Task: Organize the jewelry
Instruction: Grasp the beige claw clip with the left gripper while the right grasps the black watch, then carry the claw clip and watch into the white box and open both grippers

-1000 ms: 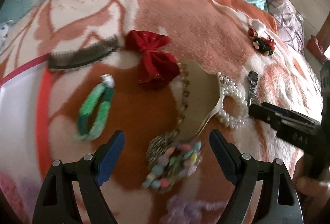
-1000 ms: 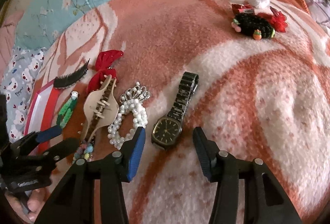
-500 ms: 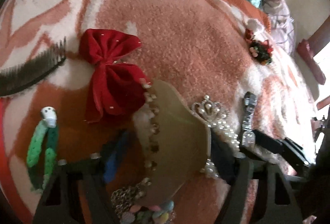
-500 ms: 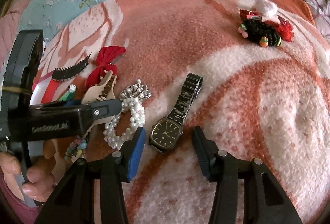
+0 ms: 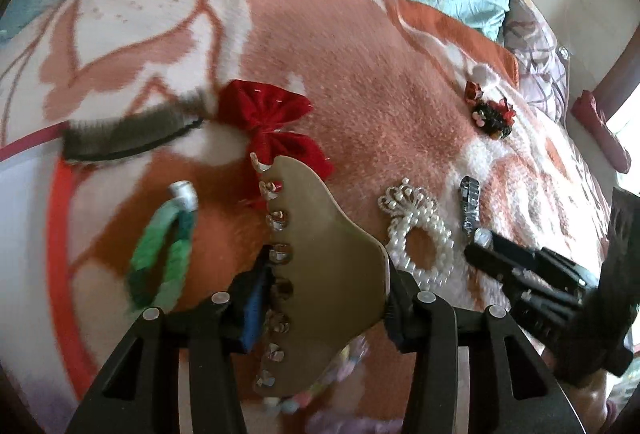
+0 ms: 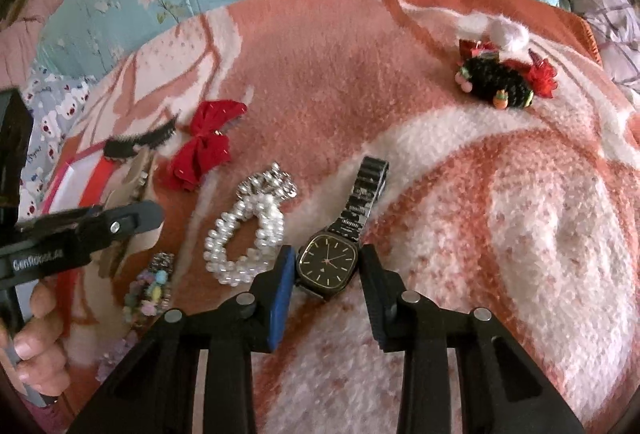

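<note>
While the left hand-held gripper (image 5: 324,298) pinches the beige hair claw (image 5: 320,262), the right hand-held gripper (image 6: 326,278) straddles the watch (image 6: 328,266), jaws part-open; close squarely on the case.

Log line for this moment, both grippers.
left gripper: shut on hair claw | right gripper: jaws either side of watch, contact unclear | pearl bracelet: on blanket
</note>
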A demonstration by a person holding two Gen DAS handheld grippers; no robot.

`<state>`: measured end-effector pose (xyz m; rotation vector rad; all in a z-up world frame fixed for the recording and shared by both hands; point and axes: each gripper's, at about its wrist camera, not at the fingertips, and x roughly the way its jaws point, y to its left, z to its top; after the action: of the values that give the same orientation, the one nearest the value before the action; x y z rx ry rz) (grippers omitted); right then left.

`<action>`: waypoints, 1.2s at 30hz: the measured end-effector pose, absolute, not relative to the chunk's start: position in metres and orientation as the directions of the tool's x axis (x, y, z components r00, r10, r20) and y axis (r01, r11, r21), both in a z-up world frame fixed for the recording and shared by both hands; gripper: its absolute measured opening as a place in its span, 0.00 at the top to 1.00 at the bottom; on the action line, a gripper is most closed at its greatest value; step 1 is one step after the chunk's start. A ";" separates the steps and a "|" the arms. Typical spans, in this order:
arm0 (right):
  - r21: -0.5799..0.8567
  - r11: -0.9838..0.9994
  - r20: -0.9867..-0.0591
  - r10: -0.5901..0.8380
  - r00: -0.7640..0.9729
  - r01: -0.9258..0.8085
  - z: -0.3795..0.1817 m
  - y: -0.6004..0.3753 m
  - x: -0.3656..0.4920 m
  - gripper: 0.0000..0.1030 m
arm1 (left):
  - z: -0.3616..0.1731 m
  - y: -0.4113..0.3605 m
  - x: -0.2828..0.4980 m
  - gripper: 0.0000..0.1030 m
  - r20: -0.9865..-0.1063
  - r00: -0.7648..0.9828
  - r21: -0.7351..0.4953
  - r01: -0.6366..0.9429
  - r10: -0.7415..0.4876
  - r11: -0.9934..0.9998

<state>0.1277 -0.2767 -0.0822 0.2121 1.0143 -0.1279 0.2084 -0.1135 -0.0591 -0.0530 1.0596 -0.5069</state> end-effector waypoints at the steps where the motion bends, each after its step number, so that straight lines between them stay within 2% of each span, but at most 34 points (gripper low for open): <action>1: 0.121 0.972 -0.846 -0.006 0.533 0.202 -0.078 -0.275 0.126 0.68 | -0.054 -0.107 0.202 0.55 -0.817 0.393 -0.280 0.368 -0.421 0.887; 17: 0.186 0.981 -0.774 0.110 0.624 0.058 -0.020 -0.211 0.115 0.68 | 0.020 0.013 0.124 0.55 -0.747 0.532 -0.286 0.284 -0.399 0.915; 36: 0.246 0.947 -0.750 0.321 0.579 -0.206 -0.006 -0.079 0.141 0.68 | 0.045 0.132 0.078 0.55 -0.732 0.624 -0.249 0.131 -0.275 0.960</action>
<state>0.1414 -0.0791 -0.0057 0.1378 0.9033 0.3090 0.0784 0.1316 0.0448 -0.1781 0.8674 -0.2340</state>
